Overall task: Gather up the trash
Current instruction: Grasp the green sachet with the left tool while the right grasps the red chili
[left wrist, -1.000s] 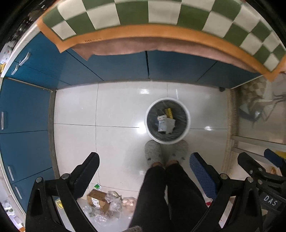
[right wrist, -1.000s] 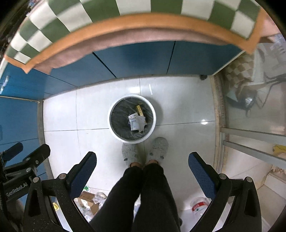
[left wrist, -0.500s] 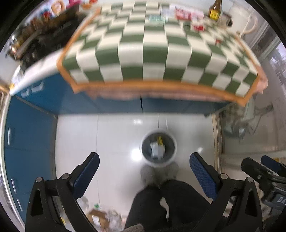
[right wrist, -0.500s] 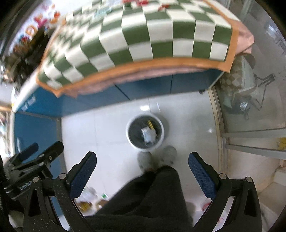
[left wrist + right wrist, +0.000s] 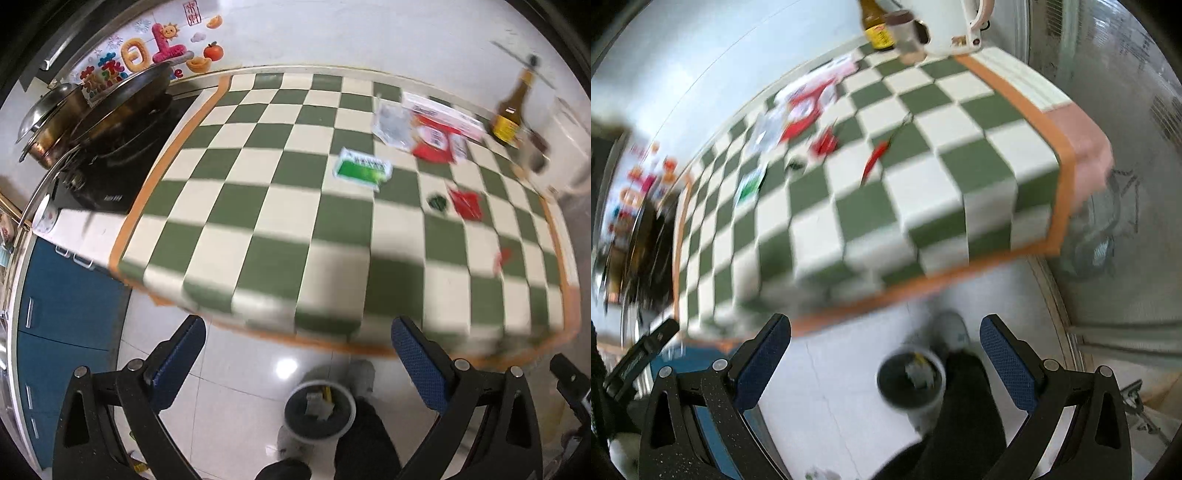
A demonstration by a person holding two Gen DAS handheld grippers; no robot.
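Both cameras have tilted up since half a second back: checked tabletop now fills the views, bin slid to the bottom edge. Frames blurred from motion.

Left to right in left wrist view: blue cabinets [image 5: 55, 314] at far left, black stove [image 5: 110, 173] with a wok [image 5: 122, 99] and a lidded pot [image 5: 48, 125], colourful wall stickers [image 5: 147, 51] behind. Green-and-cream checked cloth [image 5: 258, 206] with orange border covers the counter. Trash lies on the cloth's right half: green packet [image 5: 362, 170], clear plastic wrapper [image 5: 393, 123], red-and-white packaging [image 5: 437, 136], small dark scrap [image 5: 437, 202], red wrapper [image 5: 467, 205], small red bit [image 5: 502, 256] near the right edge. Brown bottle [image 5: 511, 107] stands at the far right corner.

White tiled floor [image 5: 236, 406] below. Bin [image 5: 319, 411] with dark liner sits on it, some trash inside, touching the person's slipper [image 5: 364, 373] and dark trouser leg [image 5: 364, 439].

Left gripper [image 5: 297, 356] jaws spread wide, nothing between them. Right gripper [image 5: 884, 354] likewise wide apart and empty, over floor by the bin [image 5: 910, 380].

Right wrist view adds a white kettle [image 5: 945, 26] at the cloth's far corner, a red chilli-like piece [image 5: 875, 160], pink underlay at the cloth's right edge
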